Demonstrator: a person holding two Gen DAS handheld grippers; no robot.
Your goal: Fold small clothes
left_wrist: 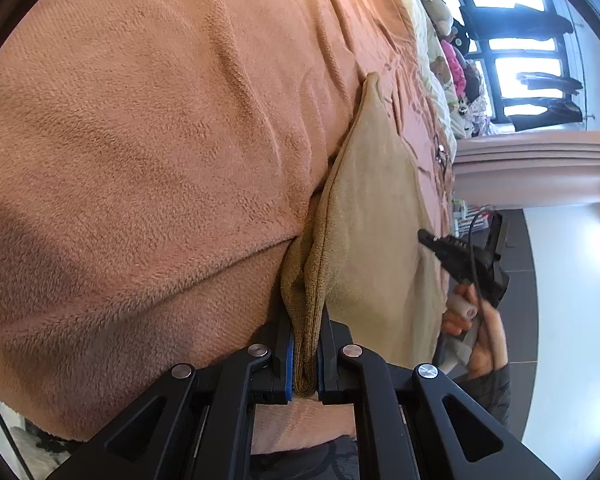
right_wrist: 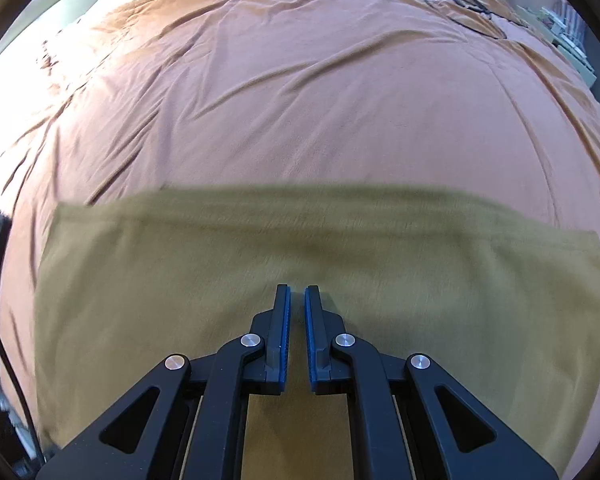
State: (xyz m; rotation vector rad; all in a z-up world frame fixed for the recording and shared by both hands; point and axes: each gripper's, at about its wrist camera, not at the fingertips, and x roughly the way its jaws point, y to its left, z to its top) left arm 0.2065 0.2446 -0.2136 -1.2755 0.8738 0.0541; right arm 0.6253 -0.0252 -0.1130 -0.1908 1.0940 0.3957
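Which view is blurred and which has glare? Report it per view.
Right wrist view: the olive cloth is smeared by motion blur, while the right tool and the orange bedspread farther off stay fairly sharp. Left wrist view: sharp on the cloth bunched in the left tool; the window is blown out white. Both views bend with fisheye distortion.

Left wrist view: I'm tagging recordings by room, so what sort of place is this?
Probably a bedroom at home: an orange fleece blanket covers what looks like a bed, soft toys are piled at its far end, and a window stands beyond.
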